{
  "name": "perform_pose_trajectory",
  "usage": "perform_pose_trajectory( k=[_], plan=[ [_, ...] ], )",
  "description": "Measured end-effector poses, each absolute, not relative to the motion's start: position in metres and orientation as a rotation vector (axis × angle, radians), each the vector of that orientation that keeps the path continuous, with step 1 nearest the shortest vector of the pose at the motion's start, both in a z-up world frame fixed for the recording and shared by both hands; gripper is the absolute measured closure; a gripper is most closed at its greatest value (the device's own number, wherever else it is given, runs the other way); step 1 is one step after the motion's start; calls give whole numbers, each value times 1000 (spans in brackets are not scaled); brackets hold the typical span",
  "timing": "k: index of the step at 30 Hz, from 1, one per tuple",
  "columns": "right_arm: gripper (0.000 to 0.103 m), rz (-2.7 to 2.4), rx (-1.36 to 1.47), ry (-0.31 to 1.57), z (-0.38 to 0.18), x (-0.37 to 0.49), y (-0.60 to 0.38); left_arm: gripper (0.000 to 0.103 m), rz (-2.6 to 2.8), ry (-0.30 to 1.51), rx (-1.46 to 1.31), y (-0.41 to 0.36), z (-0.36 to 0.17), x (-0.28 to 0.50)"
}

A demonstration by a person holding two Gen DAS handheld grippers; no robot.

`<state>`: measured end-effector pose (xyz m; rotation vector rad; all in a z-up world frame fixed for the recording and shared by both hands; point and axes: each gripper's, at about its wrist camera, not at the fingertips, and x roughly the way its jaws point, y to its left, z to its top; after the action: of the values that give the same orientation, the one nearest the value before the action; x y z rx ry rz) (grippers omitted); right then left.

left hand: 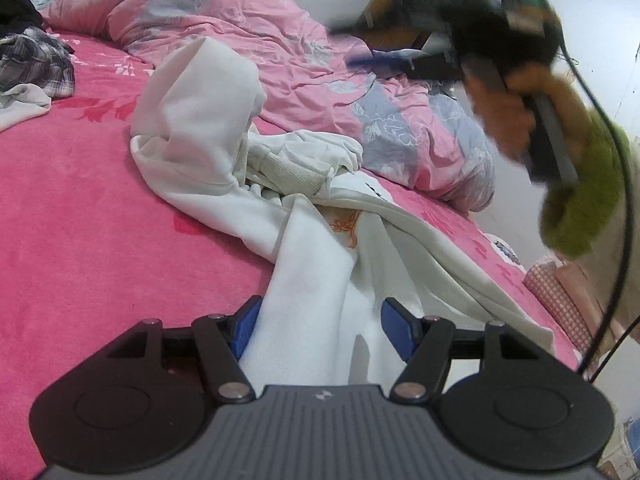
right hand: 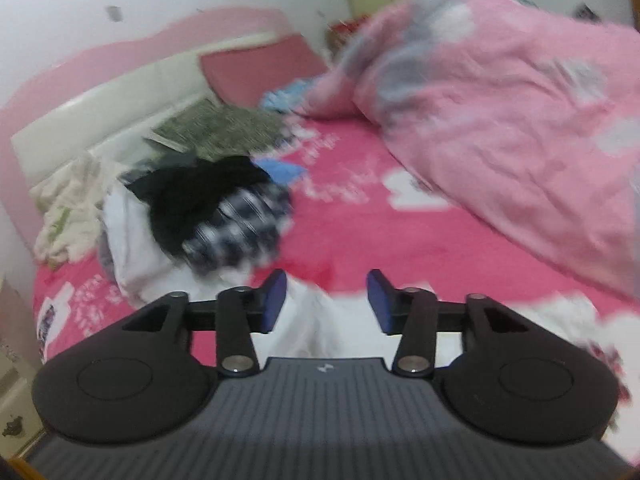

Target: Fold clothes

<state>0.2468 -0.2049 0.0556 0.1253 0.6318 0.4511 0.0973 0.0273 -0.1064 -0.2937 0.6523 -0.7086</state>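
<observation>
A white sweatshirt (left hand: 208,128) with a small orange print (left hand: 346,228) lies crumpled on the pink bed sheet (left hand: 80,220). My left gripper (left hand: 320,328) is open, its blue pads (left hand: 248,328) standing on either side of a fold of the white fabric that runs up between them. My right gripper (right hand: 327,300) is also open, hovering over another part of the white sweatshirt (right hand: 316,320). In the left wrist view a hand (left hand: 508,120) in a fuzzy green sleeve holds that gripper high at the upper right, blurred by motion.
A pink floral duvet (left hand: 280,40) is heaped along the far side of the bed. A pile of black, plaid and white clothes (right hand: 224,208) sits near the pink-and-cream headboard (right hand: 100,100). A black cable (left hand: 624,200) hangs at the right, beyond the bed's edge.
</observation>
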Motion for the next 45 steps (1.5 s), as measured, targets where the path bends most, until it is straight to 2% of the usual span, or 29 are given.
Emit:
perform_pose_trajectory(
  k=[5,8,9,10,11,14,16,19,24,27,39,40,42,43,44,45],
  plan=[
    [54,418,142,684,32,250,-206,37,-714,653,-302,27,-107,98],
    [56,397,152,714,18,252,-206,36,-717,654,-308,28,-107,98],
    [60,391,155,725,13,252,-206,36,-718,654,-309,28,-107,98],
    [74,384,159,735,8,253,-206,36,-718,653,-309,28,-107,98],
    [84,377,162,745,4,254,-206,36,-718,653,-308,28,-107,98],
    [94,356,172,776,-10,255,-207,36,-717,653,-304,28,-107,98],
    [95,343,179,796,-20,257,-207,36,-717,653,-302,28,-107,98],
    [96,341,114,791,-3,261,-197,36,-717,653,-303,28,-107,97],
    [95,266,-195,870,-9,268,-171,36,-717,653,-302,28,-106,95],
    [95,241,-274,884,-18,257,-167,36,-718,653,-302,28,-106,95],
    [97,290,-427,732,0,218,-147,36,-716,653,-300,27,-107,95],
    [96,288,-423,720,0,221,-148,36,-716,654,-301,28,-107,95],
    [84,282,-417,700,-2,229,-151,36,-717,654,-303,28,-107,95],
    [66,277,-415,691,-4,233,-153,36,-718,654,-304,29,-107,95],
    [54,275,-404,696,-7,239,-155,36,-719,654,-304,29,-107,95],
    [52,277,-385,713,-12,245,-159,36,-720,654,-305,29,-107,95]
  ],
)
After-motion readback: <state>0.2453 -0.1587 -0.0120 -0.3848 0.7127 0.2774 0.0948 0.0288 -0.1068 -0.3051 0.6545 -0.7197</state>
